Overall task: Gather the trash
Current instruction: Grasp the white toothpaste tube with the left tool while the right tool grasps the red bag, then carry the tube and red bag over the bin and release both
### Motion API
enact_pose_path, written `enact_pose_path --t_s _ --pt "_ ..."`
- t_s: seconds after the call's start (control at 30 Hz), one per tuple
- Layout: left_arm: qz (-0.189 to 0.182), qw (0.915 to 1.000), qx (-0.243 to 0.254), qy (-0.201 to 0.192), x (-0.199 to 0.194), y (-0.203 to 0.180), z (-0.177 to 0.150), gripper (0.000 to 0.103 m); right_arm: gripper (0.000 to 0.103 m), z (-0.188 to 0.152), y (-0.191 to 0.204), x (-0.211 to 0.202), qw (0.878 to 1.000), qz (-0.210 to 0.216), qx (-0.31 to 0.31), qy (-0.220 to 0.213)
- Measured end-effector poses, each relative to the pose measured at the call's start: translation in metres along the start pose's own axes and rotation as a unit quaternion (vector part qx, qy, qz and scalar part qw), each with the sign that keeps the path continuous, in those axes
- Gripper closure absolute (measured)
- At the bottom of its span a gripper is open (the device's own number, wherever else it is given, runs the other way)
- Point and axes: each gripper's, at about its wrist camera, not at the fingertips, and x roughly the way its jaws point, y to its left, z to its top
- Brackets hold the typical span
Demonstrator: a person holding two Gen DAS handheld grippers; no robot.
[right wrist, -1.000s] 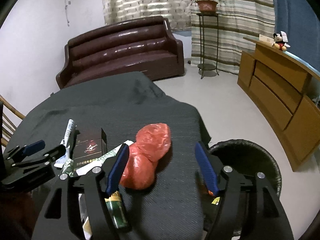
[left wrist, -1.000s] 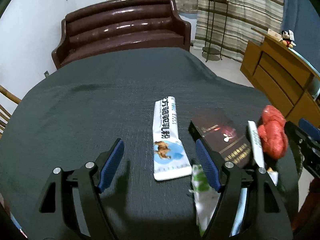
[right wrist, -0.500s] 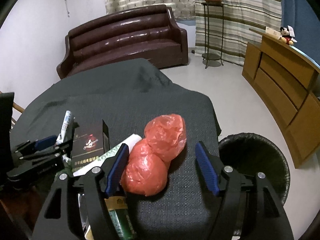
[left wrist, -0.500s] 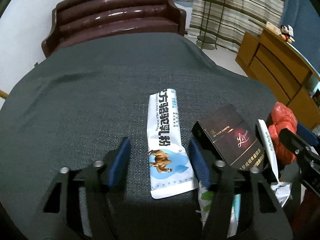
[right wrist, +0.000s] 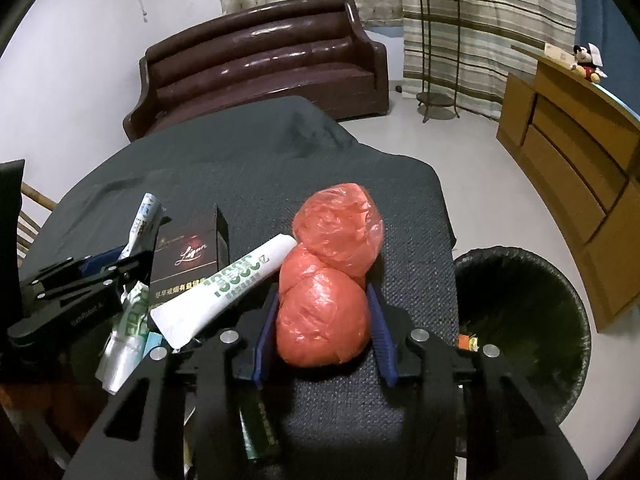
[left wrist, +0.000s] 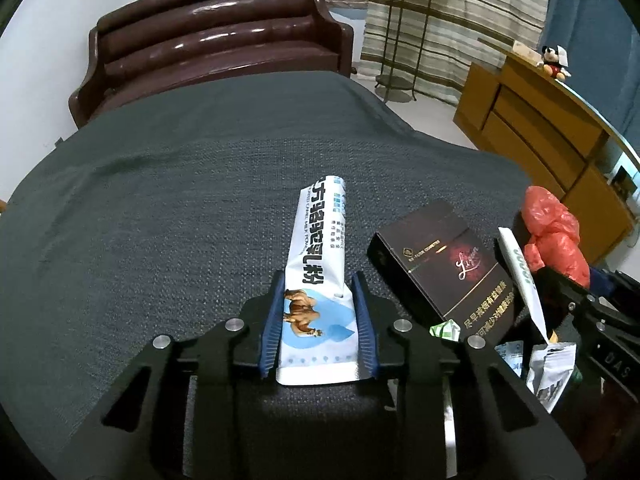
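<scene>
My left gripper [left wrist: 319, 280] is shut on a white and blue milk powder sachet [left wrist: 316, 276] that lies on the dark cloth-covered table [left wrist: 160, 208]. My right gripper [right wrist: 323, 300] is shut on the near lobe of a crumpled red plastic bag [right wrist: 324, 316]; the bag also shows in the left wrist view [left wrist: 554, 236]. A black cigarette box [left wrist: 444, 268] and a white tube-shaped wrapper with green print [right wrist: 228, 284] lie between the two grippers. A black trash bin [right wrist: 524, 320] stands on the floor just right of the table.
More small wrappers [right wrist: 124, 340] and a green packet [right wrist: 260, 432] lie near the table's front edge. A brown leather sofa [left wrist: 208, 52] stands behind the table. A wooden cabinet [right wrist: 572, 160] and a plant stand [right wrist: 436, 60] are at the right.
Both grippers moved forward and closed: the left one onto the milk powder sachet, the right one onto the red plastic bag. Both were open a second ago.
</scene>
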Motion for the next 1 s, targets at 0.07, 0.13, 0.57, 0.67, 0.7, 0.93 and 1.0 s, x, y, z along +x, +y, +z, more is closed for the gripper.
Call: enact_pose_path --t_s 0.07,0.13,0.57,0.67,0.7,0.93,1.0 --pt "0.001 1.0 -0.001 -0.004 -0.001 0.001 -0.001 0.072 0.062 0.0 0.0 -0.002 1.0 0.0 -0.003 -0.004" --pt "0.003 0.9999 -0.003 -0.01 -0.004 0.001 -0.001 0.072 0.062 -0.002 0.001 -0.004 1.0 -0.001 -0.005 -0.01" --pt "-0.014 0.9987 -0.007 -0.049 -0.046 -0.016 -0.006 0.072 0.063 -0.007 -0.009 -0.031 0.999 -0.014 -0.004 -0.044" --pt "-0.026 0.998 -0.005 -0.058 -0.057 -0.028 -0.008 0.072 0.063 -0.01 -0.019 -0.041 0.998 -0.026 0.002 -0.053" --pt "-0.03 0.9977 -0.003 -0.06 -0.06 -0.032 -0.008 0.072 0.063 -0.012 -0.024 -0.045 0.998 -0.03 0.006 -0.055" --pt "-0.067 0.9947 0.025 -0.073 -0.078 -0.079 -0.015 0.072 0.063 -0.021 -0.059 -0.065 0.995 -0.062 0.027 -0.067" --pt "-0.075 0.9937 0.034 -0.076 -0.08 -0.091 -0.016 0.072 0.063 -0.024 -0.069 -0.069 0.994 -0.072 0.033 -0.069"
